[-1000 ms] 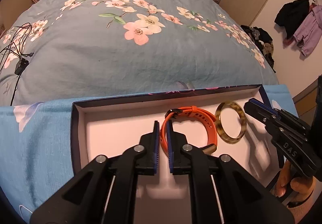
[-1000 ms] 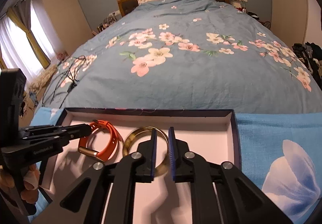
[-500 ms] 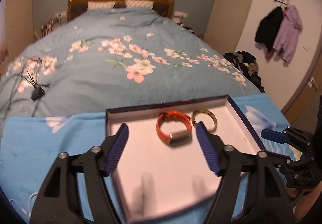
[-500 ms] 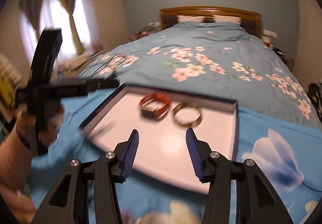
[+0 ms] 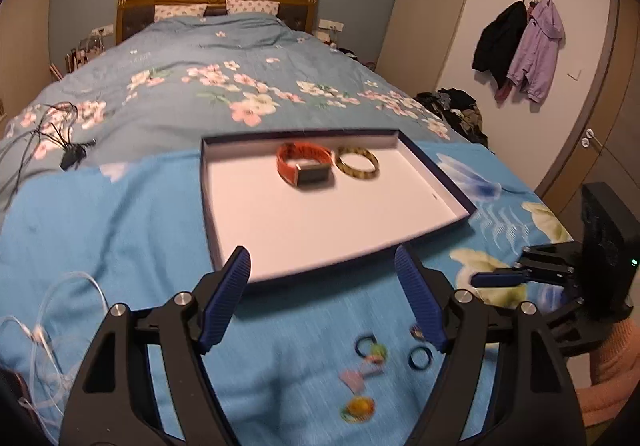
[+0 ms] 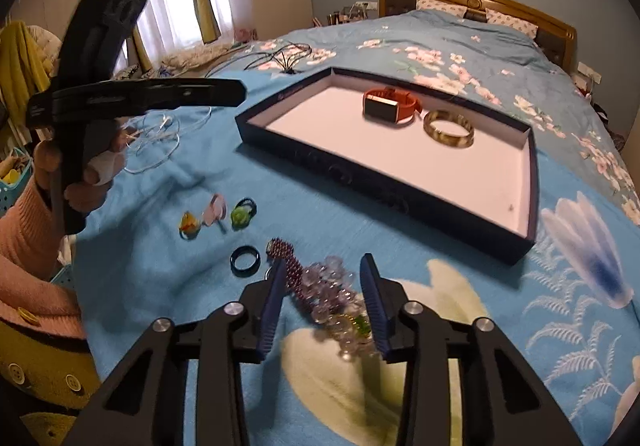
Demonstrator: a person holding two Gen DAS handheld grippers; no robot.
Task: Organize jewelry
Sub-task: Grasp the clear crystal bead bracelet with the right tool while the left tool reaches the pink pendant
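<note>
A dark blue tray (image 5: 436, 165) (image 6: 384, 189) with a white floor lies on the blue cloth and holds an orange watch (image 5: 306, 167) (image 6: 390, 105) and a tortoiseshell bangle (image 5: 357, 162) (image 6: 449, 128). My left gripper (image 5: 322, 294) is open and empty, pulled back in front of the tray above small rings (image 5: 420, 358) and hair ties (image 5: 370, 348). My right gripper (image 6: 326, 302) is open, its jaws either side of a clear bead bracelet (image 6: 332, 292) and a dark red bead bracelet (image 6: 286, 258). A black ring (image 6: 245, 260) lies to their left.
Coloured hair ties and a pink clip (image 6: 216, 213) lie on the cloth left of the beads. A clear thin cord (image 6: 154, 141) (image 5: 52, 310) lies at the cloth's left side. Black cables (image 5: 52, 133) lie on the floral duvet beyond.
Both grippers have opened and drawn back from the tray, leaving the watch and bangle inside. The right one now hovers over the bead bracelets.
</note>
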